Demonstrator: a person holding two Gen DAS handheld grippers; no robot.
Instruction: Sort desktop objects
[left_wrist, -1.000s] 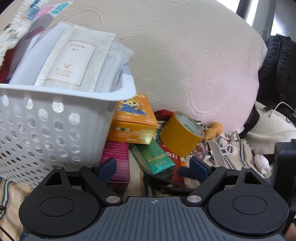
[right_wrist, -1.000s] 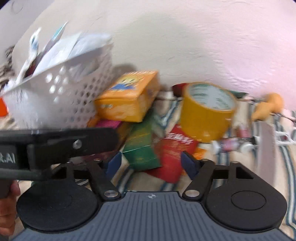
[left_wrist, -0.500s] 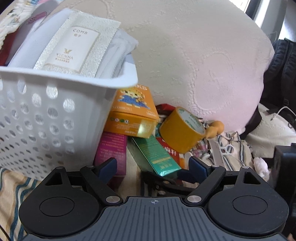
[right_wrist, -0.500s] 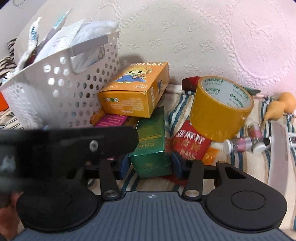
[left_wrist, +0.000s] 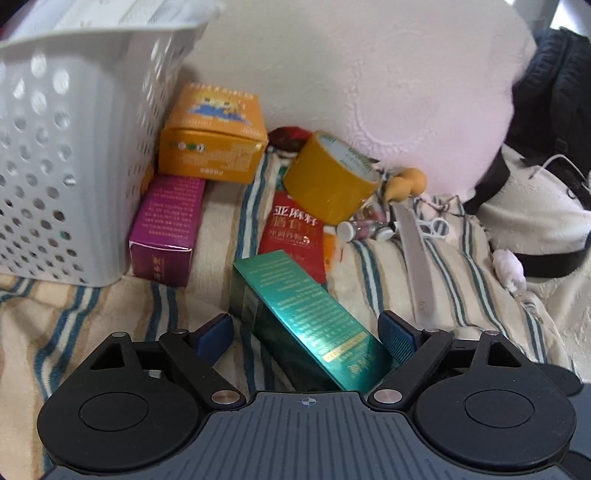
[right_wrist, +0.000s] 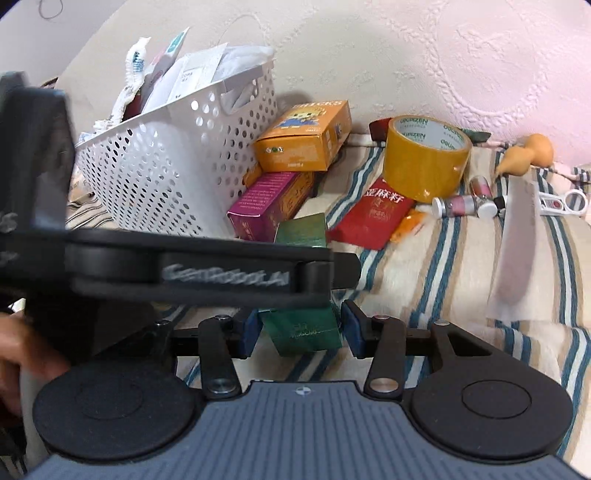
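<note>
Pulled nearer from the pile, glossy green cardboard box (right_wrist: 301, 325) sits clamped in right gripper (right_wrist: 300, 328); left gripper (left_wrist: 306, 332) gapes around it.

right tool (right_wrist: 300, 328) closed on green box (right_wrist: 301, 326) | box apparently lifted from pile

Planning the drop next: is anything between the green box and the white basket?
Yes. The left hand-held gripper crosses above the green box held by the right hand-held gripper, and the purple box lies against the white basket.
</note>
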